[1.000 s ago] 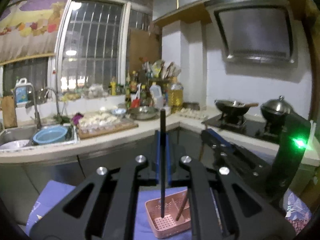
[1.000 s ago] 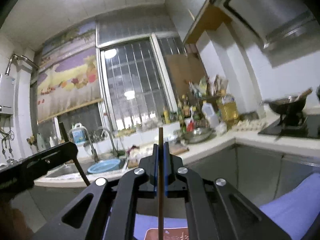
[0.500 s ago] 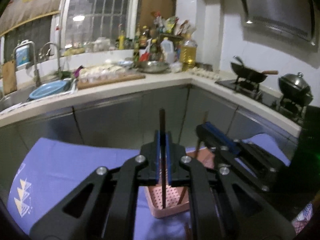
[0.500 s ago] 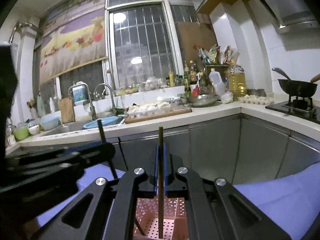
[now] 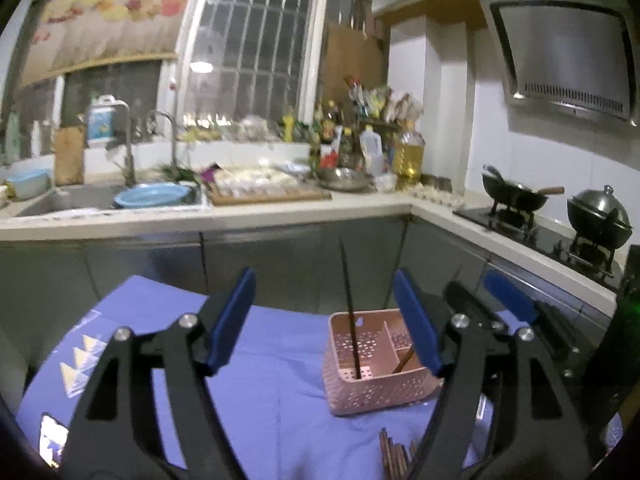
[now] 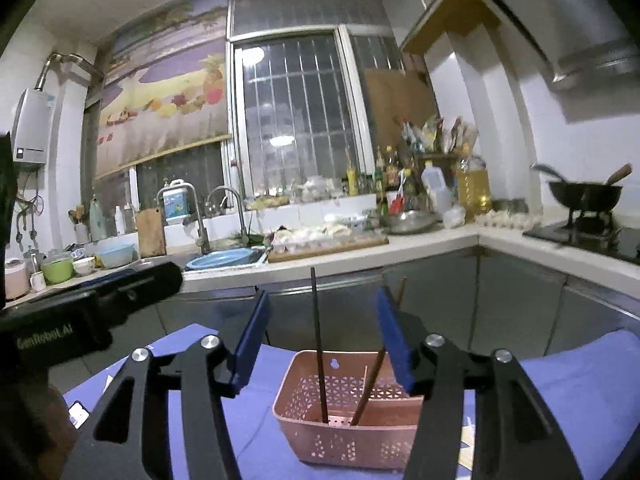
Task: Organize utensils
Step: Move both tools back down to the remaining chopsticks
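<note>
Both claws stand apart, jaws just opened, nothing pressed between the pads. Left claw (image 5: 326, 316) frames the dark chopstick (image 5: 349, 304); right claw (image 6: 318, 338) frames the same stick and the brown chopstick (image 6: 372, 376).

Location: both sticks stand, leaning, in the pink perforated basket (image 6: 348, 436) on the blue cloth (image 5: 256, 364) over the desk. Dark one in the larger compartment, brown one beyond the divider.

Handling (judged): thin, stiff, light, smooth; likely to roll or slip. Best pinched across the shaft at mid-length or higher.

Count: two chopsticks in the basket; one basket; a loose bundle of brown sticks (image 5: 394, 454) on the cloth near the lower edge, number not readable.
</note>
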Demonstrator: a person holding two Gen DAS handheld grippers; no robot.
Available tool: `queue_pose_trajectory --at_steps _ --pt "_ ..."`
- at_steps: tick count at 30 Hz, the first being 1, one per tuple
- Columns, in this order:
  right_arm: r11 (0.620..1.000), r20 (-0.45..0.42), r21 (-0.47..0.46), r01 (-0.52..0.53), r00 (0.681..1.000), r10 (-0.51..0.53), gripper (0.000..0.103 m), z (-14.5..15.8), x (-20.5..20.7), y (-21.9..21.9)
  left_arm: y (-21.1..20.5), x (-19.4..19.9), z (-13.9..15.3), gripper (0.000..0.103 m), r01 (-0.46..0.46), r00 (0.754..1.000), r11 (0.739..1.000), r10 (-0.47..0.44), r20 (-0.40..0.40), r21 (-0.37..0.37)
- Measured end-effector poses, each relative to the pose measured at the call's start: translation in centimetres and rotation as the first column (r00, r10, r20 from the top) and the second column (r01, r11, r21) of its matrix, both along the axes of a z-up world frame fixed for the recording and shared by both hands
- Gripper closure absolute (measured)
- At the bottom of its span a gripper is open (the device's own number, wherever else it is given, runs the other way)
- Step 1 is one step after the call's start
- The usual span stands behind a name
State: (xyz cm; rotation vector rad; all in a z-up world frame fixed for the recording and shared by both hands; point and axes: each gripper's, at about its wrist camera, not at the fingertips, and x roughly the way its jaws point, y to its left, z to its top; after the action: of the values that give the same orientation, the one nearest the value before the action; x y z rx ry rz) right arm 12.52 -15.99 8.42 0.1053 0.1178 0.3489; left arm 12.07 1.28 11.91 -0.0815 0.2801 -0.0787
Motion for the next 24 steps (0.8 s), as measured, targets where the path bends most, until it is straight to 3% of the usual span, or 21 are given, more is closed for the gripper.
queue_pose_trajectory --at_steps 4,7,13,16,19,24 --pt "0.997 0.017 0.067 0.037 0.999 -0.038 0.043 -0.3 -4.8 -1.7 1.5 -4.5 0.1 0.023 -0.043 0.997 0.999 0.044 0.063 -0.015" --pt "0.990 -0.009 0.114 0.079 0.997 -0.079 0.042 -2.1 -8.5 -3.4 2.4 -7.5 -1.0 0.023 -0.054 0.995 0.998 0.055 0.080 -0.013" --pt "0.976 -0.187 0.079 0.202 0.965 -0.185 0.042 -7.3 -12.6 -5.8 1.6 -10.5 -6.8 0.023 0.017 0.998 0.998 -0.014 -0.061 0.060" --pt "0.972 -0.270 0.051 0.229 0.940 -0.207 0.042 -9.5 -13.0 -6.2 0.3 -10.9 -10.0 0.022 0.064 0.989 0.992 -0.048 -0.143 0.105" --pt "0.970 -0.323 0.048 0.237 0.923 -0.210 0.042 -10.9 -13.4 -6.2 -0.6 -11.3 -12.3 0.022 0.117 0.970 0.989 -0.094 -0.225 0.095" --pt "0.973 -0.375 0.065 0.221 0.909 -0.181 0.042 -12.1 -13.4 -5.4 -1.4 -12.4 -13.5 0.022 0.156 0.961 0.981 -0.123 -0.248 0.117"
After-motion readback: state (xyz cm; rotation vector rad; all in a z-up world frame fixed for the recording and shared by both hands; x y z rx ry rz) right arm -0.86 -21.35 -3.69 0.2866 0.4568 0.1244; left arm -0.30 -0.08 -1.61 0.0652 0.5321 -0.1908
